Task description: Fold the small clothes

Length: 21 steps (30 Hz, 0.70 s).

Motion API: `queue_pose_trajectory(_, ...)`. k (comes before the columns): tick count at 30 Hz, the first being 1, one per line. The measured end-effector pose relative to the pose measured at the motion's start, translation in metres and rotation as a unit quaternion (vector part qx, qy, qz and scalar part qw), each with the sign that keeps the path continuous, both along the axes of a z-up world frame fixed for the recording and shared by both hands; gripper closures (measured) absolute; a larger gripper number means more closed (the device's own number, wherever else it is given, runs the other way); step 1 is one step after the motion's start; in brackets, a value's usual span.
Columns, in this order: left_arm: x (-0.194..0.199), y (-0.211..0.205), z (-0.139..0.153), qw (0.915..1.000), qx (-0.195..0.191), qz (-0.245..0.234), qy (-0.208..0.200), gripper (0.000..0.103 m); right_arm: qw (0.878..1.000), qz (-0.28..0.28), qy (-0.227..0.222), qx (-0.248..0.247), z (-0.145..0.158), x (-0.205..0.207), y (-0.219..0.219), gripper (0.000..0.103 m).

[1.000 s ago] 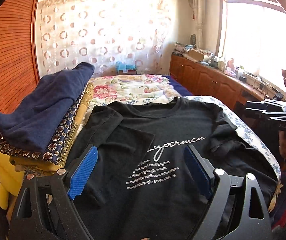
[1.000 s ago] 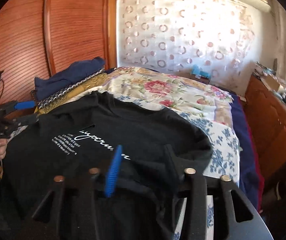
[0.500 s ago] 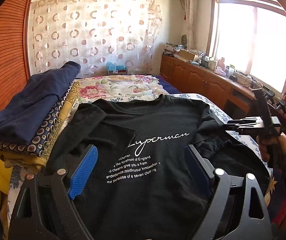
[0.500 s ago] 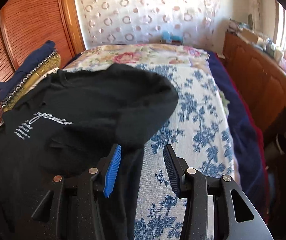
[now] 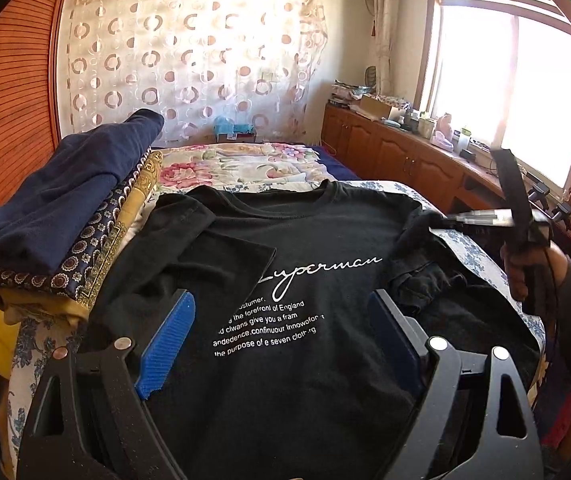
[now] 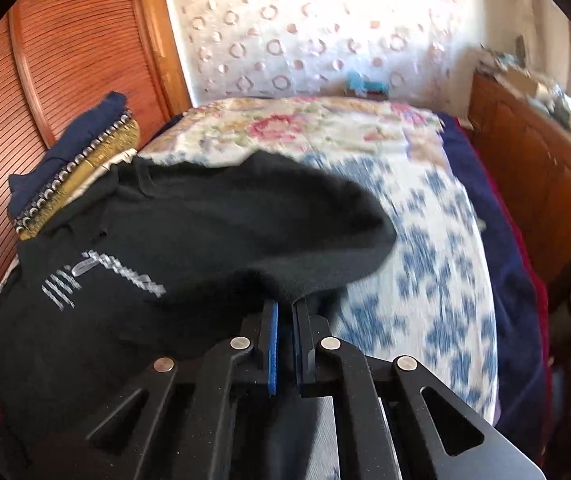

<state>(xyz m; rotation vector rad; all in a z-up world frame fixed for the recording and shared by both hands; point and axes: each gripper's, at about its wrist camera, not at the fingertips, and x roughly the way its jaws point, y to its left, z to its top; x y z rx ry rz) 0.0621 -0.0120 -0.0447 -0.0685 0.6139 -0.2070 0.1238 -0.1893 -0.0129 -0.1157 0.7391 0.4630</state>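
1. The black T-shirt [image 5: 285,264] lies face up on the bed [image 6: 425,240], its right sleeve [image 6: 325,220] now lifted off the blue-flowered cover, where half a second ago it lay flat
2. The right hand-held gripper [image 6: 285,312], half open a moment ago, has snapped closed on that sleeve's edge, so the right-side fold looks under way
3. The left sleeve [image 5: 205,236] is already turned in over the chest
4. The left hand-held gripper [image 5: 281,332] hovers wide open above the hem, holding nothing
5. Folded clothes [image 5: 65,208] stay stacked just beside the shirt
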Motion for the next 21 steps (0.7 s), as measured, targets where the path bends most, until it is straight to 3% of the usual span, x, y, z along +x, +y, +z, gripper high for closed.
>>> queue_pose_trajectory(8, 0.001, 0.006, -0.005, 0.9999, -0.005, 0.008, 0.008, 0.014, 0.999, 0.041, -0.024, -0.027, 0.025, 0.028, 0.054, 0.099)
queue_pose_trajectory(11, 0.001, 0.008, -0.006, 0.9999, -0.006, 0.011, 0.011, 0.014, 0.998, 0.06, -0.019, 0.002, 0.033, 0.041, 0.073, 0.098)
queue_pose_trajectory(12, 0.001, 0.01, -0.007, 0.9998, -0.006, 0.012, 0.012, 0.014, 0.998, 0.066, -0.014, 0.016, 0.034, 0.045, 0.076, 0.096)
queue_pose_trajectory(14, 0.0, 0.01, -0.008, 0.9998, -0.004, 0.013, 0.013, 0.014, 0.997, 0.068, -0.017, 0.028, 0.037, 0.046, 0.078, 0.072)
queue_pose_trajectory(15, 0.0, 0.011, -0.008, 0.9998, -0.004, 0.014, 0.013, 0.014, 0.997, 0.062, -0.024, 0.025, 0.038, 0.044, 0.077, 0.068)
queue_pose_trajectory(21, 0.002, 0.011, -0.012, 0.9997, -0.007, 0.01, 0.019, 0.014, 0.999, 0.033, -0.016, -0.021, 0.012, 0.035, 0.054, 0.066)
